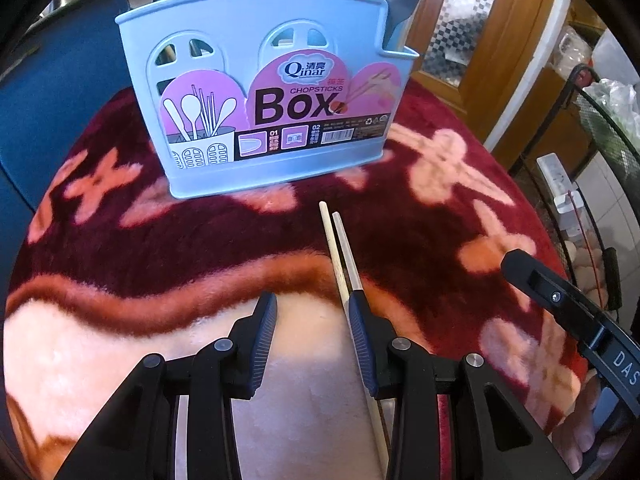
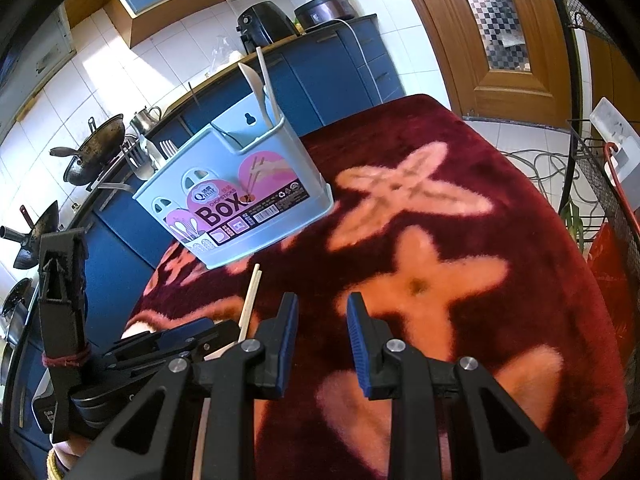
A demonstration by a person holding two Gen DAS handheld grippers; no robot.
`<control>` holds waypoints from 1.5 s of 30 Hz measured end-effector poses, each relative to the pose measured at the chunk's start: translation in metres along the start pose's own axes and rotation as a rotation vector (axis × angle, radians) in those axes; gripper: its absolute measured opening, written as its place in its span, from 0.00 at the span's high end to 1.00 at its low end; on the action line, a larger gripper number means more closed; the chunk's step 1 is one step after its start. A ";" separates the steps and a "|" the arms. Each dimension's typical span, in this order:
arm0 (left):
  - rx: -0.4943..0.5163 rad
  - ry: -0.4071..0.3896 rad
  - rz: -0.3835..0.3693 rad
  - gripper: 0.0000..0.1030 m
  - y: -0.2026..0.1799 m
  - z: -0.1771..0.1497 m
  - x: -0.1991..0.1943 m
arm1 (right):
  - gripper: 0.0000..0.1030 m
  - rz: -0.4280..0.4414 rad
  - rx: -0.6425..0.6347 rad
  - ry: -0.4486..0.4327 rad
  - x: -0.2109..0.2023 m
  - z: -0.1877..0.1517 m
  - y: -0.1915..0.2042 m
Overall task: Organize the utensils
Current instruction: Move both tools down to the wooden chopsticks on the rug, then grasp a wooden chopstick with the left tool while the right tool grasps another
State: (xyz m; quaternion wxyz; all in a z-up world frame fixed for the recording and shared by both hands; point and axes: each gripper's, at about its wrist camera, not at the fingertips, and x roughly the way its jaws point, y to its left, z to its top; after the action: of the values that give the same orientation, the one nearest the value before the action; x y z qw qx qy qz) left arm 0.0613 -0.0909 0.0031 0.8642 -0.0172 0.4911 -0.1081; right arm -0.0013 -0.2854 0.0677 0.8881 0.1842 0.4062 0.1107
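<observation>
A light blue chopsticks box [image 1: 260,80] stands on the red flowered blanket; it also shows in the right wrist view [image 2: 236,196], with forks, a white spoon and a chopstick in it. A pair of pale chopsticks [image 1: 340,252] lies on the blanket in front of the box, running under the right finger of my left gripper [image 1: 314,304]. The left gripper is open, nothing between its pads. In the right wrist view the chopsticks [image 2: 250,300] lie left of my right gripper [image 2: 322,304], which is open and empty above the blanket.
The table is covered by the red blanket [image 2: 460,280]. A blue chair [image 1: 48,92] stands behind the box. A wire rack [image 2: 600,208] stands at the right edge. Kitchen counter with woks [image 2: 92,152] lies far left. The right gripper's body [image 1: 568,304] shows at right.
</observation>
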 end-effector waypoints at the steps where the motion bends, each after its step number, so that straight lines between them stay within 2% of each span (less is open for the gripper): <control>1: 0.001 0.000 0.000 0.63 0.000 0.000 0.000 | 0.73 0.000 0.001 0.000 0.000 0.000 0.000; 14: 0.045 0.014 0.025 0.63 -0.012 0.011 0.016 | 0.73 0.004 0.001 0.005 0.000 -0.001 0.000; 18: 0.056 0.019 0.027 0.71 -0.012 0.021 0.021 | 0.73 0.001 0.004 0.014 0.000 -0.002 -0.001; 20: 0.057 0.019 0.024 0.79 -0.011 0.024 0.022 | 0.73 0.001 0.004 0.016 0.001 -0.001 -0.002; 22: 0.053 0.016 0.010 0.91 -0.009 0.027 0.022 | 0.73 -0.002 0.002 0.015 0.001 -0.001 -0.002; 25: 0.036 0.013 -0.002 0.96 -0.004 0.027 0.019 | 0.73 -0.003 0.005 0.018 0.002 0.000 -0.003; 30: -0.016 -0.010 -0.032 0.96 0.011 0.024 0.009 | 0.73 -0.003 0.001 0.021 0.002 0.000 -0.003; 35: -0.082 -0.070 -0.066 0.96 0.030 0.021 -0.011 | 0.73 0.000 -0.013 0.031 0.004 -0.001 0.004; 45: -0.181 -0.174 -0.080 0.96 0.069 0.016 -0.046 | 0.73 0.027 -0.048 0.082 0.015 -0.004 0.025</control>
State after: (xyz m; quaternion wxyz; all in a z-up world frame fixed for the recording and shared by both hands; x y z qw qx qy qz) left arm 0.0639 -0.0153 0.0411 0.8934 -0.1239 0.4210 -0.0956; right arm 0.0041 -0.2572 0.0658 0.8734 0.1635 0.4370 0.1399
